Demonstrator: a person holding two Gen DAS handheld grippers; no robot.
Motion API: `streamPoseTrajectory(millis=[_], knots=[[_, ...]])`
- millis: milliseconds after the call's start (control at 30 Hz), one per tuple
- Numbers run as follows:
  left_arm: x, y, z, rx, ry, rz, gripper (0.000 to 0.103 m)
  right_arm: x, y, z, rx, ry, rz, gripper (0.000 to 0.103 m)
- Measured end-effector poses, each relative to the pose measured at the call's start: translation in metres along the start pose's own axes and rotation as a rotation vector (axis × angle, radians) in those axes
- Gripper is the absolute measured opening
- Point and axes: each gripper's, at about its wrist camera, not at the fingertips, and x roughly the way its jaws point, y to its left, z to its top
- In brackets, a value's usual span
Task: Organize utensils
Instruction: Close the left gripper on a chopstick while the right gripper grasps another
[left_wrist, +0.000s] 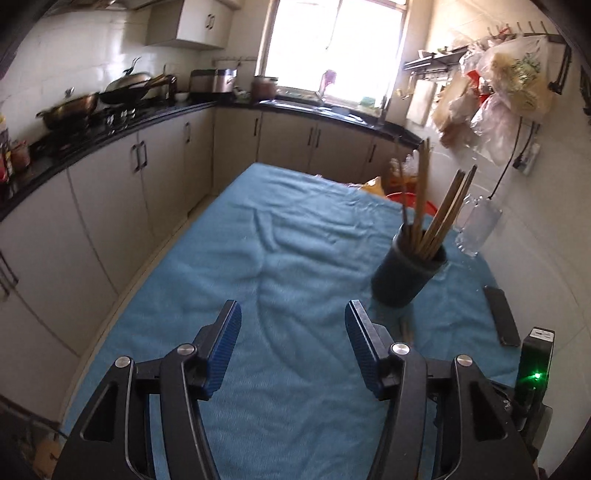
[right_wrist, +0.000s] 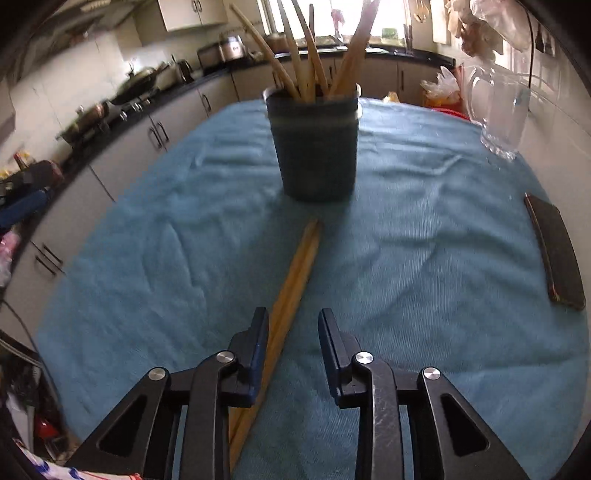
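Bright window (left_wrist: 334, 44) lights white-tiled walls (left_wrist: 74, 62), beige cabinets (left_wrist: 162, 162) and dark countertop (left_wrist: 155, 112).

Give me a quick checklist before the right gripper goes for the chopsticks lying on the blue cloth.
1. Loose chopsticks lie flat on the blue cloth, pointing at the holder: ok.
2. Right gripper open, nothing pinched: ok.
3. Chopsticks centred between its fingers: not ok, they run beside the left finger.
4. Chopstick holder upright, with room among its chopsticks: ok.
5. Left gripper open, empty, clear of the holder: ok.
6. Phone and glass pitcher off to the side: ok.
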Motion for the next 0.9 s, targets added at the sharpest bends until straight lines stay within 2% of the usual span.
streamPoseTrajectory(millis=[67,167,367,433,467,567,633,900], knots=[[0.004,0.004,-0.007,-0.009,0.019,0.002,0.057,0.001,-0.002,-0.001,0.013,-0.01,0.001,0.027],[0.009,0.008,-0.017,-0.014,0.035,0.012,0.057,0.002,0.002,0.002,-0.016,-0.013,-0.044,0.027],[0.015,0.013,-0.023,-0.033,0.056,0.004,0.057,0.008,0.018,0.009,-0.038,-0.012,-0.086,0.024],[0.014,0.015,-0.023,-0.039,0.058,0.001,0.057,0.01,0.019,0.012,-0.016,-0.004,-0.067,0.016],[0.014,0.015,-0.023,-0.043,0.06,0.0,0.057,0.013,0.02,0.012,-0.002,0.007,-0.049,0.016],[0.016,0.018,-0.024,-0.055,0.072,-0.004,0.057,0.016,0.024,0.012,0.02,0.015,-0.012,0.017],[0.017,0.019,-0.025,-0.064,0.079,-0.009,0.057,0.018,0.023,0.011,0.042,0.025,0.06,0.017],[0.022,0.018,-0.027,-0.071,0.089,-0.021,0.057,0.006,-0.001,0.004,0.126,-0.013,0.075,0.021]])
